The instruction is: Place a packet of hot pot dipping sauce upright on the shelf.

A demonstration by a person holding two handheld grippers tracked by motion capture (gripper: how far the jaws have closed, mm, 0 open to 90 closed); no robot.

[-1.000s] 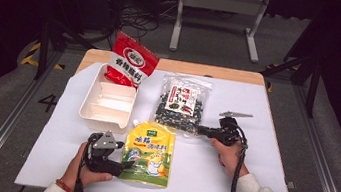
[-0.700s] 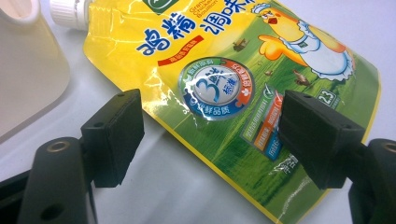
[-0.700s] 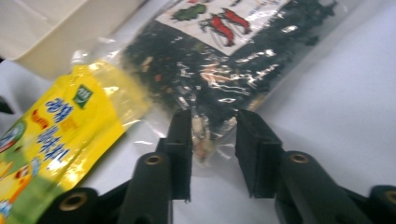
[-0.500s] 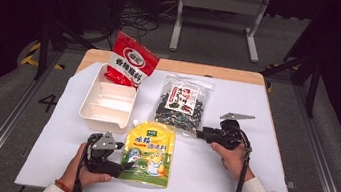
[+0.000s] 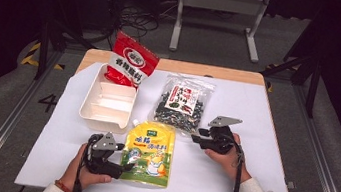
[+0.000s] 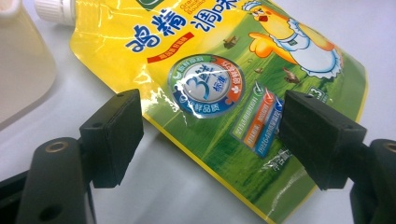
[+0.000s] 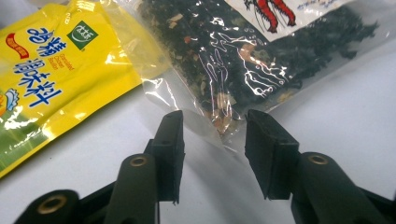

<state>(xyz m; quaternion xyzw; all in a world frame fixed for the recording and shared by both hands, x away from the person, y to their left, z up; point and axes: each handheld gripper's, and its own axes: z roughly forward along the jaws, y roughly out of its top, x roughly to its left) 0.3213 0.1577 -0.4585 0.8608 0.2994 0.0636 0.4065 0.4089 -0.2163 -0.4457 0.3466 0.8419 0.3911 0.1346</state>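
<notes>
seaweed bag point(image 7: 261, 51) corner between fingers point(image 7: 170, 140) (seemingly untouched)

Overhead light is falling brightly on the white table point(image 5: 248, 177), while the surrounding room is sinking into darkness. Glare is streaking across the yellow pouch point(image 6: 187, 100) and the clear seaweed bag point(image 7: 243, 60). The nearest parts of the tongs are blurring slightly in both gripper views.

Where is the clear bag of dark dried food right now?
In the high view the clear bag lies on the white table cover, right of the tray, above the yellow pouch, its near corner just ahead of the right gripper.
</notes>
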